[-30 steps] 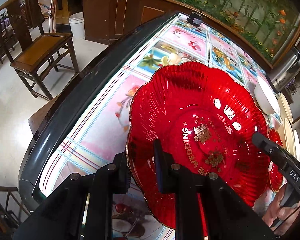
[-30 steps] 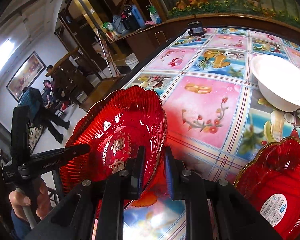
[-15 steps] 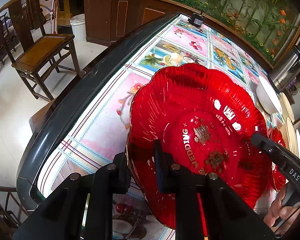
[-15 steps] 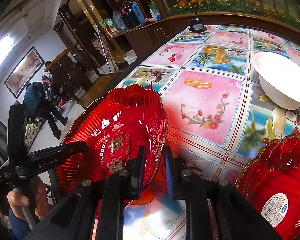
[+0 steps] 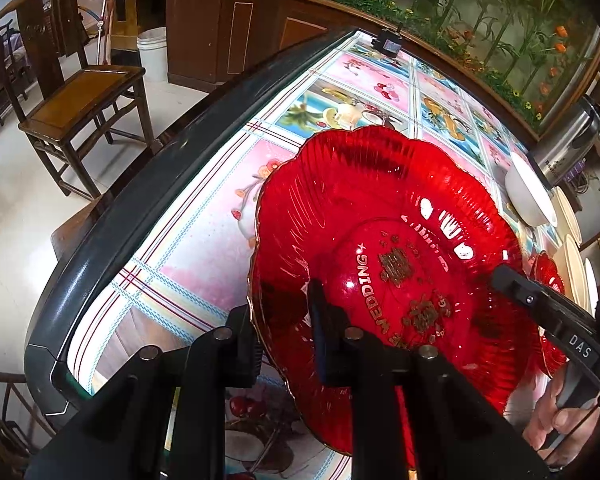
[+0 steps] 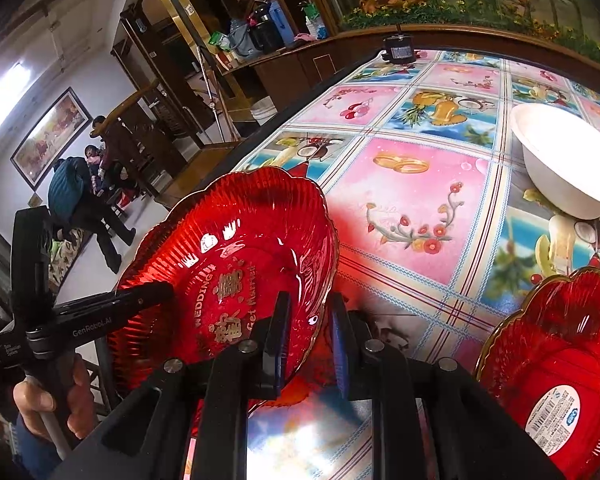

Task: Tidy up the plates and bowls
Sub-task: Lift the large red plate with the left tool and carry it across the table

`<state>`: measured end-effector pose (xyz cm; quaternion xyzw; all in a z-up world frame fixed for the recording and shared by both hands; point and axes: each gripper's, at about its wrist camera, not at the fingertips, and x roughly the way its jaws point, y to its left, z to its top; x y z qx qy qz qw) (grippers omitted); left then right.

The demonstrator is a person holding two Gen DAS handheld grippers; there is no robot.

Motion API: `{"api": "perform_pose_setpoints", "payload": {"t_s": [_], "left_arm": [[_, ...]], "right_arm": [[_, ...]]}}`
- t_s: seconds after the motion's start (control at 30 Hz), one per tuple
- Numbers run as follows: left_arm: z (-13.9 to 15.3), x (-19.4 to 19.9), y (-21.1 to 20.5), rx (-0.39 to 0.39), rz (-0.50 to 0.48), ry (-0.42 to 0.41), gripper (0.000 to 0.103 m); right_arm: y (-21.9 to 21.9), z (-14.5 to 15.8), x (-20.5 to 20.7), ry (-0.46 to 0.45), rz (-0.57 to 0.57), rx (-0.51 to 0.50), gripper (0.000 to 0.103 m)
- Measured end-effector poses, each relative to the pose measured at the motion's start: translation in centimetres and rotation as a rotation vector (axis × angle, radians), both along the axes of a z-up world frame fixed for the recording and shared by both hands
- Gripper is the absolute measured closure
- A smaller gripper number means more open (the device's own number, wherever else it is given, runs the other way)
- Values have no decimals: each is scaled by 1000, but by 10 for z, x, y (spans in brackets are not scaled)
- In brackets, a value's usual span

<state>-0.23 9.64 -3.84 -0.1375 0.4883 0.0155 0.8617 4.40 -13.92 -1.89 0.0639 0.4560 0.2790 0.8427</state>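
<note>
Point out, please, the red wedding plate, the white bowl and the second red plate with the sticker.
red wedding plate [image 6: 228, 280]: right wrist view, on its gold-lettered centre.
white bowl [image 6: 560, 160]: right wrist view, on its inner wall.
second red plate [image 6: 560, 360]: right wrist view, on its ribbed red surface, above the sticker.

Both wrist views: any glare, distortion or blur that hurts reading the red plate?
Left wrist: fisheye bends the table edge; white highlights dot the red plate, yet its gold lettering reads sharp. Right wrist: glare washes out the tablecloth below the fingers; the white bowl is overexposed; corners vignette black.
</note>
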Motion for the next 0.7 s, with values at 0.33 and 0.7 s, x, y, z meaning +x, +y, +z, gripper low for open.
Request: {"api": "perform_pose_setpoints", "payload": {"t_s": [0.33, 0.7], "left_arm": [[2, -2, 4, -7, 19, -6, 54], [11, -8, 10, -9, 42, -33, 45]], "right_arm": [[-3, 3, -3, -10, 2, 13, 79], [-17, 13, -7, -50, -34, 38, 72]]}}
